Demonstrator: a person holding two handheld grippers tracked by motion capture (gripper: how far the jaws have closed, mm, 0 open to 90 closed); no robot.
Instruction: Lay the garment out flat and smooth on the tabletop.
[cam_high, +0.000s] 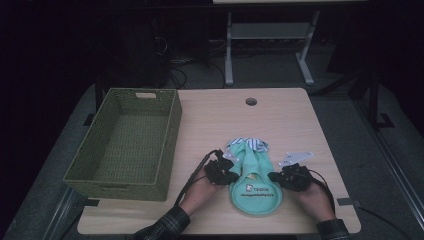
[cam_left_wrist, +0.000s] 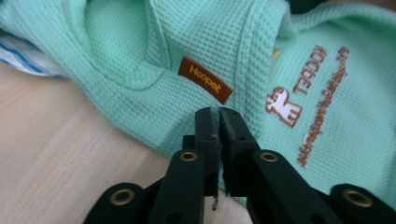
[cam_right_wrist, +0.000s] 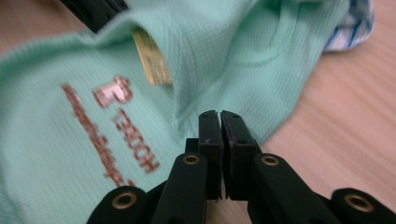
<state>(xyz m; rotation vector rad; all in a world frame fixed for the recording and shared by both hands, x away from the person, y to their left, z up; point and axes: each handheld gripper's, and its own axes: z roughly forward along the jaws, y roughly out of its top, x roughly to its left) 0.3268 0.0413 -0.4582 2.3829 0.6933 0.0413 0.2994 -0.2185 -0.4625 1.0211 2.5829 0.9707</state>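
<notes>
A small mint-green garment (cam_high: 254, 175) with brown lettering lies on the wooden table (cam_high: 280, 115), with a blue-and-white striped piece (cam_high: 254, 143) at its far end. My left gripper (cam_high: 235, 176) is at its left edge and my right gripper (cam_high: 273, 176) at its right edge. In the left gripper view the jaws (cam_left_wrist: 217, 113) are pressed together over the garment's (cam_left_wrist: 140, 56) hem, just below a brown label (cam_left_wrist: 205, 79). The right gripper view has the jaws (cam_right_wrist: 219, 115) likewise closed on the garment's (cam_right_wrist: 233, 46) edge beside the lettering (cam_right_wrist: 130, 135).
A woven green basket (cam_high: 172, 125) stands on the left half of the table. A round cable hole (cam_high: 251, 101) lies near the far edge. Bare wood runs to the right of and beyond the garment. A dark floor with a table frame (cam_high: 229, 50) lies behind.
</notes>
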